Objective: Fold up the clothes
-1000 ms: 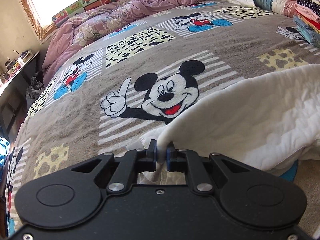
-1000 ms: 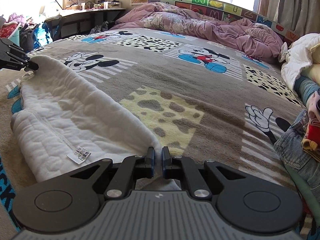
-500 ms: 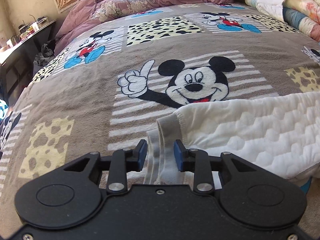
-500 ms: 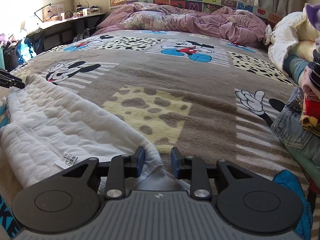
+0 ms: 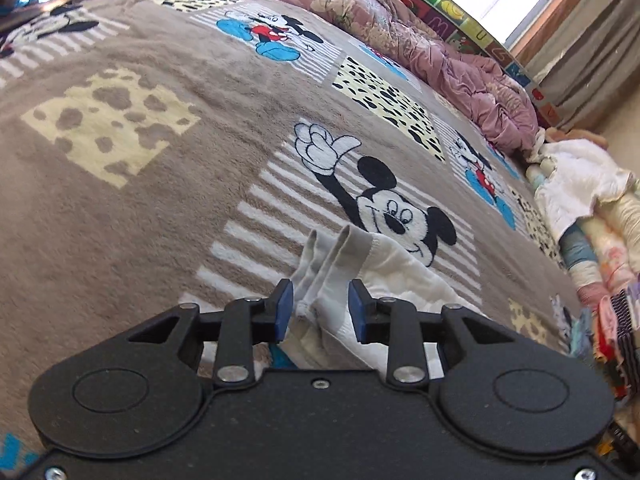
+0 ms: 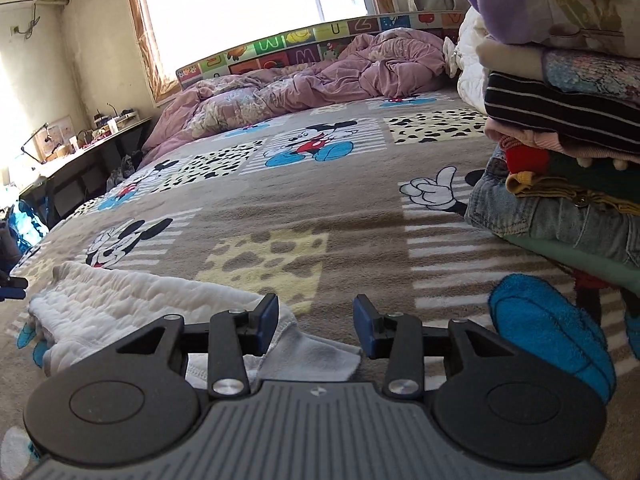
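Observation:
A white quilted garment (image 6: 120, 300) lies folded in a long strip on the Mickey Mouse blanket (image 6: 320, 208). My right gripper (image 6: 316, 326) is open, and the garment's grey-white end (image 6: 320, 354) lies loose between and under its fingers. My left gripper (image 5: 320, 310) is open, with the garment's other end (image 5: 340, 268) bunched and standing up between its fingers, not clamped. The left gripper's tip shows at the far left edge of the right wrist view (image 6: 12, 286).
A tall stack of folded clothes (image 6: 560, 120) stands at the right on the blanket, with jeans (image 6: 540, 216) low in it. A crumpled pink duvet (image 6: 300, 84) lies at the head of the bed. A desk (image 6: 80, 152) stands left of the bed.
Both grippers were shut on the garment's ends a second ago. They opened and let the ends drop onto the blanket, and have opened wider since. Both cameras have turned to the right.

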Available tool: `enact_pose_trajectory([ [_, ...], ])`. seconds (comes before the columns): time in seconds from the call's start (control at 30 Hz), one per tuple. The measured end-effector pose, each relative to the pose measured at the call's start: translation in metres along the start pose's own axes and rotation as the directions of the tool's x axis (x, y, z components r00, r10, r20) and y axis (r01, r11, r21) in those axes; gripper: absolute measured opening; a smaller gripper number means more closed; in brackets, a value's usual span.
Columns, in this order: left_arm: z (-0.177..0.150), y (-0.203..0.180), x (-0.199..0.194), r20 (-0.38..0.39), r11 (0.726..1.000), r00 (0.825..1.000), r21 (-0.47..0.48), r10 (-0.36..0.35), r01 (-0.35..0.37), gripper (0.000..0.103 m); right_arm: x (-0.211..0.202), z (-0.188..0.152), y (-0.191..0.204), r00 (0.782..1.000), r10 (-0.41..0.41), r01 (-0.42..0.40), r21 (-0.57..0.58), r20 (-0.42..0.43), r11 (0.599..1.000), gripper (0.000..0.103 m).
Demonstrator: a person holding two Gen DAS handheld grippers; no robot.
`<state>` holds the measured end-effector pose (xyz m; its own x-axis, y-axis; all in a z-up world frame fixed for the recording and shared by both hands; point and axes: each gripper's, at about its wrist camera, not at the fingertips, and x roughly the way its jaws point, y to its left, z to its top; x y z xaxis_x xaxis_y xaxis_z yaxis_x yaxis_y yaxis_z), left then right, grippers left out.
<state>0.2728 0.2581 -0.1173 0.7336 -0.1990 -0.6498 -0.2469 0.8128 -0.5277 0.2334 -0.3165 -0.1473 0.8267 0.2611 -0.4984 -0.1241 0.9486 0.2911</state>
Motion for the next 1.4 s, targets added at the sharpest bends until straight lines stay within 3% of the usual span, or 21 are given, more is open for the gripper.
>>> enact_pose_trajectory([
  [0.2,-0.014,0.01,0.004,-0.013,0.985,0.998,-0.165,-0.059,0.056,0.04,-0.021,-0.027,-0.002,0.999,0.036,-0.037,0.117,0.008,0.992,0.042],
  [0.57,-0.021,0.014,0.017,0.034,0.973,0.998,-0.224,-0.055,0.062,0.037,-0.016,-0.048,0.013,0.998,0.064,-0.064,0.08,0.005,0.995,0.042],
  [0.63,-0.022,0.013,0.018,0.044,0.975,0.998,-0.214,-0.049,0.057,0.033,-0.013,-0.048,0.014,0.998,0.063,-0.063,0.081,0.003,0.995,0.042],
  [0.7,-0.023,0.01,0.019,0.047,0.981,0.998,-0.187,-0.035,0.043,0.014,-0.009,-0.048,0.014,0.998,0.068,-0.068,0.08,0.0,0.994,0.042],
  [0.8,-0.021,0.004,0.016,0.056,0.989,0.998,-0.145,-0.028,0.036,0.009,-0.004,-0.047,0.014,0.997,0.078,-0.077,0.077,-0.005,0.994,0.042],
  [1.07,-0.009,-0.009,-0.002,0.101,0.996,0.994,-0.073,-0.052,0.06,0.008,-0.001,-0.042,0.015,0.996,0.087,-0.087,0.068,-0.003,0.994,0.042],
  [1.4,-0.004,0.0,0.001,0.114,0.995,0.993,-0.086,-0.034,0.044,0.008,0.003,-0.034,0.021,0.994,0.113,-0.112,0.041,-0.012,0.993,0.042],
])
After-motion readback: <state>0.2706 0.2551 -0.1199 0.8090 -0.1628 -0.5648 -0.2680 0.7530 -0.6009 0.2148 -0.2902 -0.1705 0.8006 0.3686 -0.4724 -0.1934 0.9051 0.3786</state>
